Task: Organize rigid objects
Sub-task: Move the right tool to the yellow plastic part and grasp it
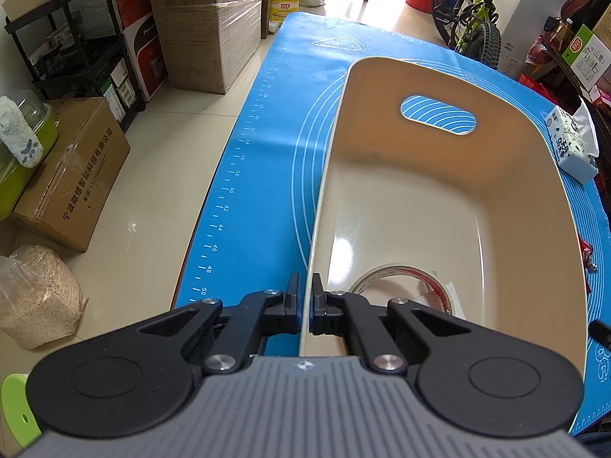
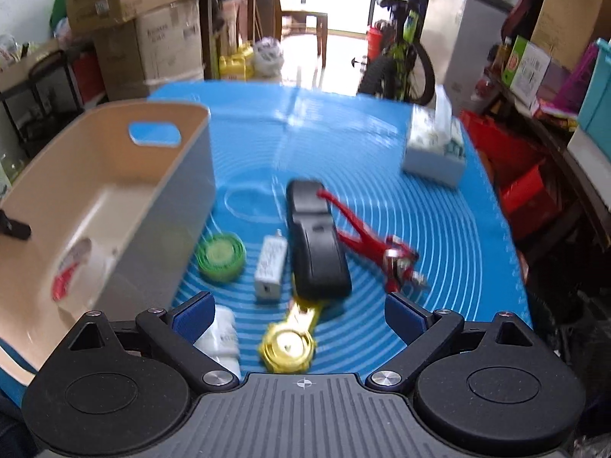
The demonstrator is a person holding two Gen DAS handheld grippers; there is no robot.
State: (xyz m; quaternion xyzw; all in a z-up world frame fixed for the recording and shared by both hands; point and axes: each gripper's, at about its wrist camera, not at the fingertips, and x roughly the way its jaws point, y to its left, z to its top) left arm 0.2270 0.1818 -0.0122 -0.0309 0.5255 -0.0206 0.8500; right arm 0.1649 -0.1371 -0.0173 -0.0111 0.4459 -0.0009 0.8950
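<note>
A beige plastic bin stands on a blue mat. My left gripper is shut on the bin's near left wall. A roll of clear tape lies inside the bin; it also shows in the right wrist view. My right gripper is open and empty above the mat, right of the bin. Below it lie a gold toy, a white bottle, a green round tape measure, a white charger, a black case and red pliers.
A tissue pack sits at the mat's far right; it also shows in the left wrist view. Cardboard boxes and a black shelf stand on the floor to the left. A bicycle stands beyond the table.
</note>
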